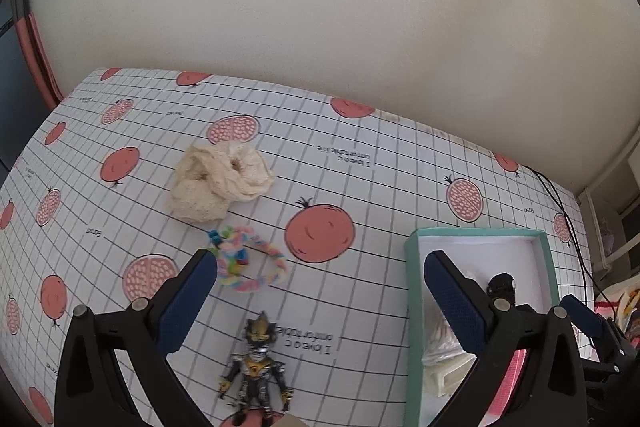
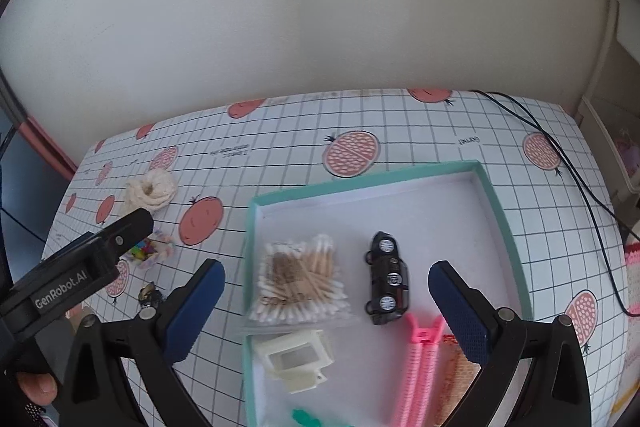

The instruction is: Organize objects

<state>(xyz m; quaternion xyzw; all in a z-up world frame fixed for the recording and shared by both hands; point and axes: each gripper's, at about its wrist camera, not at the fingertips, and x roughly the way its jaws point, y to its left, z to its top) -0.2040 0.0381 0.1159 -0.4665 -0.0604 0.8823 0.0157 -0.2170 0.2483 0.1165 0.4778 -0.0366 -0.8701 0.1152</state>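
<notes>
A teal-rimmed box [image 2: 505, 223] with a white floor sits on the table; it also shows in the left wrist view [image 1: 414, 291]. In it lie a bag of cotton swabs [image 2: 300, 277], a black toy car [image 2: 387, 279], a cream plastic piece [image 2: 296, 355], a pink hair clip [image 2: 418, 367] and a green item [image 2: 308, 419]. Left of the box lie a cream scrunchie [image 1: 220, 183], a pastel braided bracelet [image 1: 250, 263] and a dark action figure [image 1: 256, 367]. My left gripper [image 1: 320, 301] is open and empty above the figure. My right gripper [image 2: 326, 303] is open and empty above the box.
The table has a grid cloth with pomegranate prints [image 1: 320, 233]. A black cable [image 2: 576, 179] runs along the table's right side. A wall stands behind the table. The left gripper's body [image 2: 76, 271] shows at the left of the right wrist view.
</notes>
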